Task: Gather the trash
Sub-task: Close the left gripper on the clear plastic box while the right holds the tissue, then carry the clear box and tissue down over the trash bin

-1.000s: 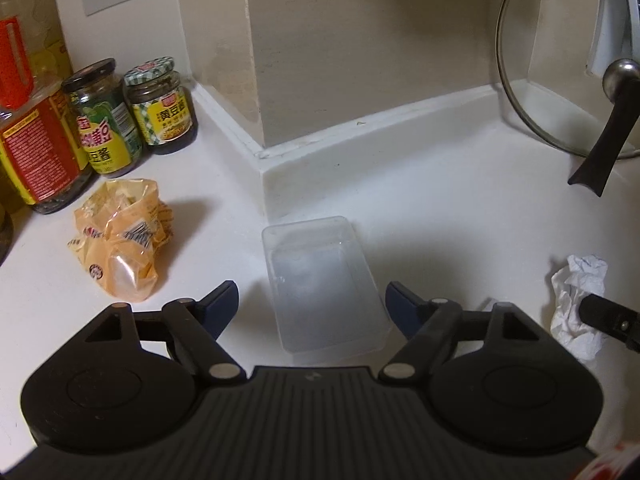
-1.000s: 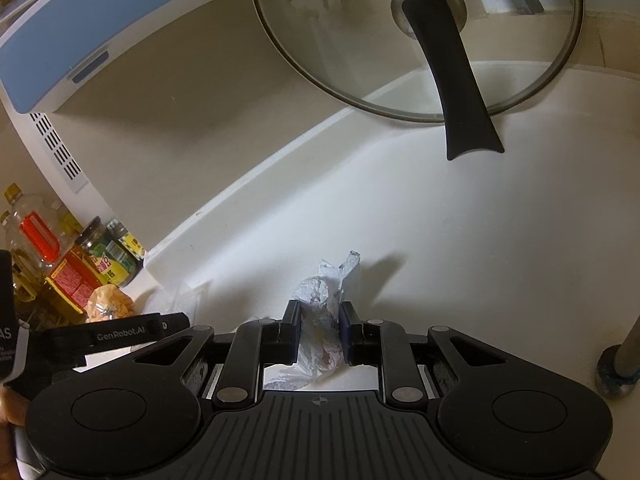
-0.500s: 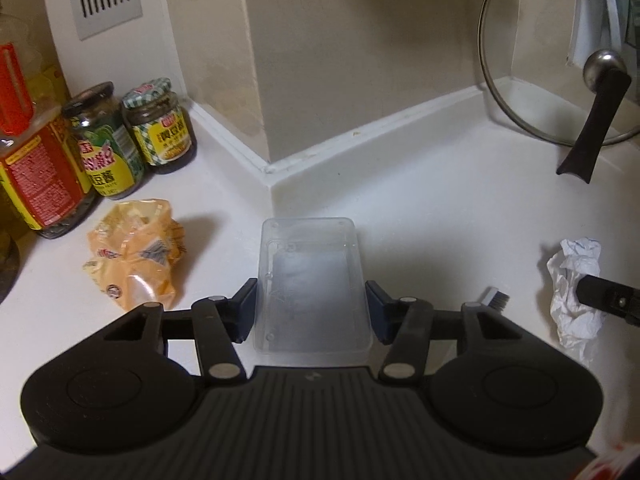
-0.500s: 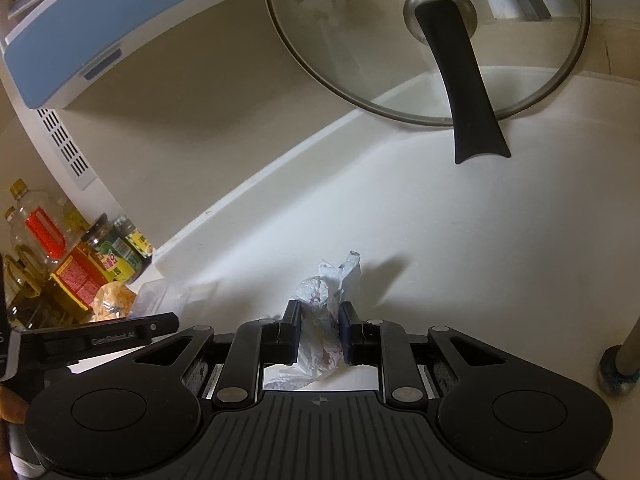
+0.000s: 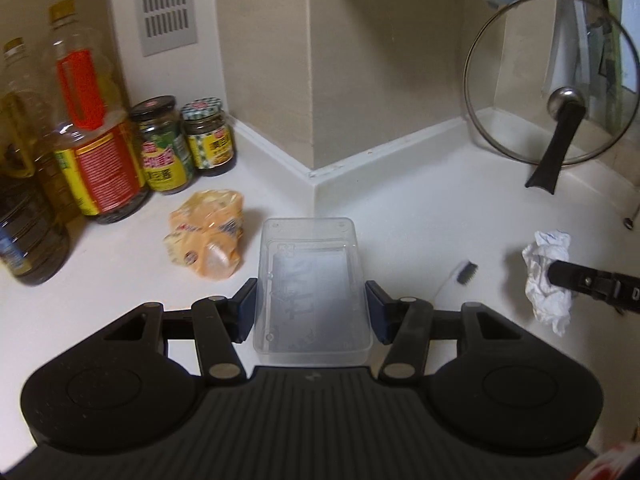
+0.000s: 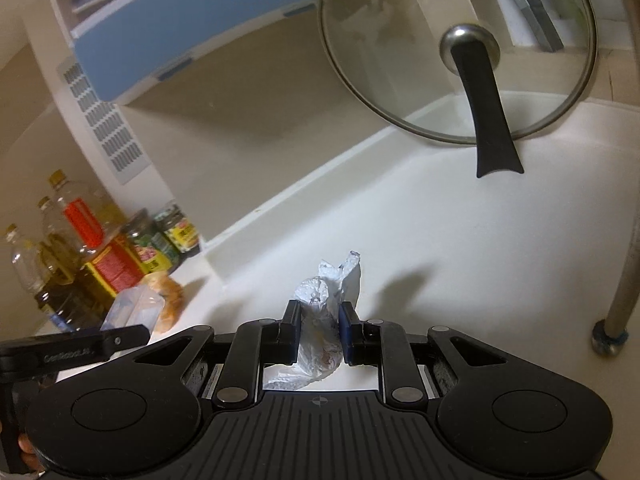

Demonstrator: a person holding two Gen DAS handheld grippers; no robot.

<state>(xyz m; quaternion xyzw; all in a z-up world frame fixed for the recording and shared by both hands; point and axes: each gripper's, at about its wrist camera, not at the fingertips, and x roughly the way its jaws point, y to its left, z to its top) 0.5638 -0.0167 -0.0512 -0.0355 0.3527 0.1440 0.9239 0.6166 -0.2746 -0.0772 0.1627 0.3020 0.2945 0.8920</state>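
The left tongs (image 5: 311, 308) point down at a slant over the white worktop (image 5: 420, 216). They pinch a clear plastic box (image 5: 310, 292) by its two long sides, with one blue pad on each side. The box looks lifted a little off the worktop, but I cannot be sure. The tongs closed onto the box only a moment ago.

The right tongs (image 6: 319, 330) point lower than level too, but not as steeply. They are pressed nearly together and squeeze a crumpled white tissue (image 6: 324, 320). Its top pokes up past the pads and its bottom hangs below them.

The left camera shows the orange snack bag (image 5: 208, 236) lying just left of the box, with two jars (image 5: 184, 140) and big oil bottles (image 5: 92, 136) behind it near the wall. It also shows a small white brush (image 5: 460, 276) on the worktop to the right of the box. Further right is the tissue from the side, held in the tip of the other tongs.

The right camera shows the glass pot lid (image 6: 460, 52) up close, leaning on the wall with its black handle hanging down. It also shows a thin metal leg (image 6: 624, 280) at the right, and fingers (image 6: 26, 446) down in the left corner.
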